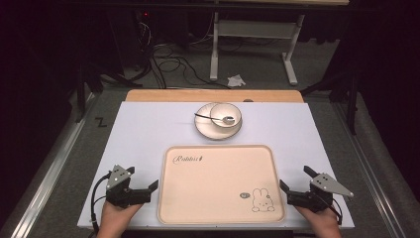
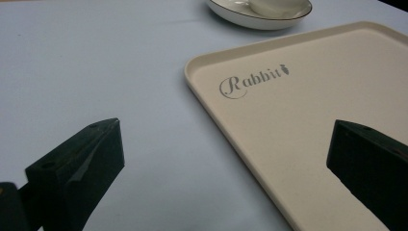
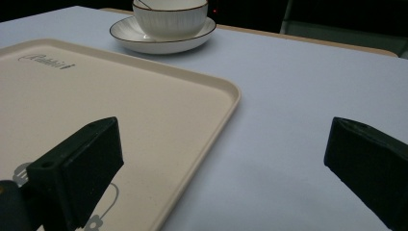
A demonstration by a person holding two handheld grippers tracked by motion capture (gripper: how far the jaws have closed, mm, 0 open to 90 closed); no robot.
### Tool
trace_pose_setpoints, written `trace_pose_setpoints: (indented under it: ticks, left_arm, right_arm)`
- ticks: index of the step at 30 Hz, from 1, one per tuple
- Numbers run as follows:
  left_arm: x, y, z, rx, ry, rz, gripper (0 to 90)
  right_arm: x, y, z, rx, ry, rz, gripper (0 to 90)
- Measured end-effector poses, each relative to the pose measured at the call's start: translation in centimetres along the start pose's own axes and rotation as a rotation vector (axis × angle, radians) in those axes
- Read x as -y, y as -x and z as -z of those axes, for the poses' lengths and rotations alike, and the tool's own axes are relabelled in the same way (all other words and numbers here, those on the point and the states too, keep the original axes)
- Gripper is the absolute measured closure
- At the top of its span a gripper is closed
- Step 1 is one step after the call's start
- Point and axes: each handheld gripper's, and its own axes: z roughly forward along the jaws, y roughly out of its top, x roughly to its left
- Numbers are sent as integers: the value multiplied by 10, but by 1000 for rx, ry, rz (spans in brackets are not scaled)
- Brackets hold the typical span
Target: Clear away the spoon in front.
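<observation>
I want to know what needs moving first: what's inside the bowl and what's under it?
A metal spoon lies in the white bowl, handle over its left rim. The bowl sits on a white plate. The plate's centre is covered, and the bowl's bottom beneath the spoon cannot be made out.

Beyond your work, a white sheet (image 1: 143, 134) covers the table, with a strip of bare wooden tabletop (image 1: 213, 95) along its far edge. On the floor behind you see tangled black cables (image 1: 171, 62), a crumpled white scrap (image 1: 236, 80) and a white frame stand (image 1: 252, 44).
</observation>
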Motion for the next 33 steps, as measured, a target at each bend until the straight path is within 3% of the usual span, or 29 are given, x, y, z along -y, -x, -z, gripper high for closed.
trace_pose_setpoints:
  ticks: [7,13,33]
  left_arm:
    - [-1,5,0,-20,5,-32,2]
    - [0,4,-1,-24,-20,-34,3]
    - [-1,6,-2,-9,-21,-45,6]
  right_arm:
    - [-1,3,3,-17,24,-4,5]
    - [-3,2,3,-27,33,-3,5]
    - [-3,0,2,-28,30,4,5]
